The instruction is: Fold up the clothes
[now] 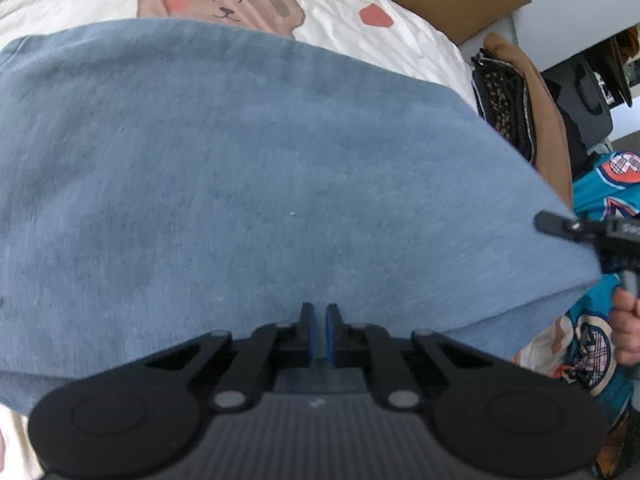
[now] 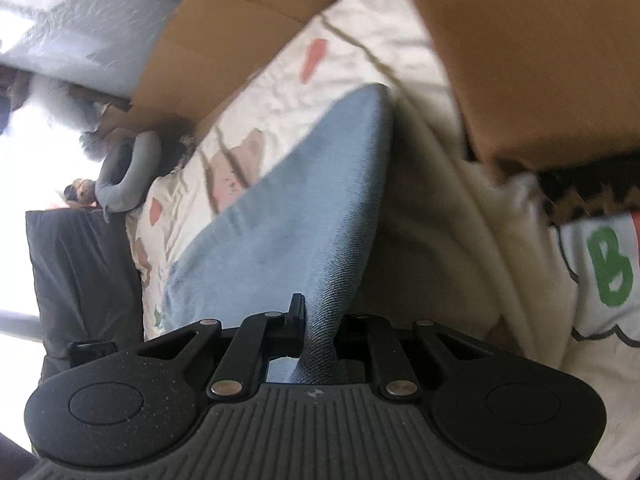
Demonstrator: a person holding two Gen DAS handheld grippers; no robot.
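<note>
left gripper is pinched tight on the near edge of the blue garment, which is spread over the bear-print bedsheet. right gripper is clamped on the garment's corner, lifting it off the sheet.

L gripper is pinched nearly closed, blue pads almost touching w/ a thin edge of the blue garment caught between them. R gripper is clamped on a bunched fold of the same cloth (far finger hidden behind it). A bare hand grips the R tool's handle, off to the L gripper's right.
</note>
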